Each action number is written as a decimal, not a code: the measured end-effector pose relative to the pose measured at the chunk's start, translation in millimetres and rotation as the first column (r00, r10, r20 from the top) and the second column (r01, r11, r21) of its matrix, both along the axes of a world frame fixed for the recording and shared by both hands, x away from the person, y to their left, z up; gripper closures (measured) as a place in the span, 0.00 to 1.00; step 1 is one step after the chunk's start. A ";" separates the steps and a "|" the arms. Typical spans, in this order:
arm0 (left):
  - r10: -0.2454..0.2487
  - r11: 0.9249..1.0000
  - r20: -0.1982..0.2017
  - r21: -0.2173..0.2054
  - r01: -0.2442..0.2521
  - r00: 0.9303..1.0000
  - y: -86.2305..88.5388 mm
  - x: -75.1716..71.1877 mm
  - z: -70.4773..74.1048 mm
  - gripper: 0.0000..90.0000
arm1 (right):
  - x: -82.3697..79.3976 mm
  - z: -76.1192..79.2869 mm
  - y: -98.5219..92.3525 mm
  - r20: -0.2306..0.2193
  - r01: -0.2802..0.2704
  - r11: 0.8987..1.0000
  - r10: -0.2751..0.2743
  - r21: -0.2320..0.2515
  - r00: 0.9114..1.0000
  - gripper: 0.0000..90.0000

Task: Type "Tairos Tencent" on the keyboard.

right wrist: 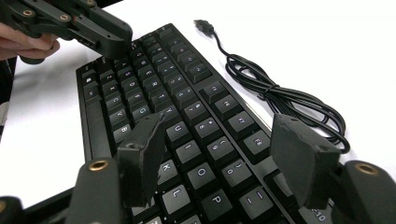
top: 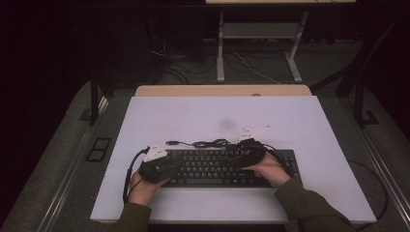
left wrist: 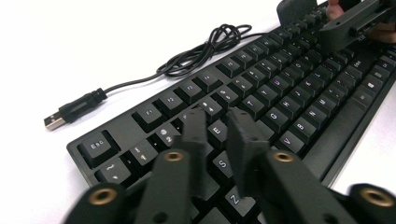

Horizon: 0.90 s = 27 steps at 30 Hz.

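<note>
Nearest my left hand-held gripper (left wrist: 215,123), its two black jaws stand nearly closed with a narrow gap, clenched on nothing, poised over the letter keys at the left end of the keyboard (left wrist: 261,93). I cannot tell whether the tips touch the keycaps. My right hand-held gripper (right wrist: 224,158) is released, jaws spread wide above the keys toward the right end.

Location: the keyboard lies flat on the white bench (top: 300,121), near my edge and roughly centred, both hand-held grippers over it in the high view.

Orientation: its long axis runs left to right across the bench, parallel to the near edge; the space bar row faces me and the function row faces away. The cable (left wrist: 201,51) leaves the far side and lies in a loose bundle just behind it, ending in a free USB plug (left wrist: 55,122) toward the left.

Handling, as judged: a rigid plastic slab, moderate in weight, smooth and likely slippery at the case. Keycaps give and could pop off, so they are poor purchase. I would take hold at the two short ends, pinching the case edge, one hand-held gripper per end. The trailing cable is limp and may snag.
</note>
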State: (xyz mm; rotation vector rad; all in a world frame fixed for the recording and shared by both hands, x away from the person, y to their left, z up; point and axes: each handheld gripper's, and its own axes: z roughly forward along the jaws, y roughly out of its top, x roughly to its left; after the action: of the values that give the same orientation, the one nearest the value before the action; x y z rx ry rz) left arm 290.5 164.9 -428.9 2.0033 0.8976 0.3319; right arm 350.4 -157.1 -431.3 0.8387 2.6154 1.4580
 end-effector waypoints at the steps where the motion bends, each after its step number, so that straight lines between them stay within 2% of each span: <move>1: -0.006 1.000 -0.005 0.003 0.006 1.000 -0.1 0.6 -0.5 0.93 | -0.1 0.0 0.1 -0.001 0.000 1.000 0.000 0.000 1.000 0.39; 3: -0.012 1.000 -0.020 0.002 0.012 1.000 -1.0 1.0 -1.3 0.99 | -0.2 -0.3 0.4 -0.002 0.001 1.000 -0.001 0.001 1.000 0.38; 21: -0.033 0.998 -0.063 0.045 0.036 0.997 -6.7 3.7 -8.0 0.99 | -0.5 -0.7 0.6 0.005 0.004 1.000 -0.004 -0.002 1.000 0.36; 27: -0.033 0.998 -0.071 0.045 0.036 0.997 -7.9 3.9 -8.9 0.99 | -0.6 -0.8 0.7 0.005 0.004 1.000 -0.004 -0.003 1.000 0.36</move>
State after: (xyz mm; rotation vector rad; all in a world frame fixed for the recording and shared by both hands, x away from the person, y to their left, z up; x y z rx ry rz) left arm 294.4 156.9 -437.8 2.0820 0.9050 0.2662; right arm 349.8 -156.4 -432.1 0.8389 2.6106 1.4523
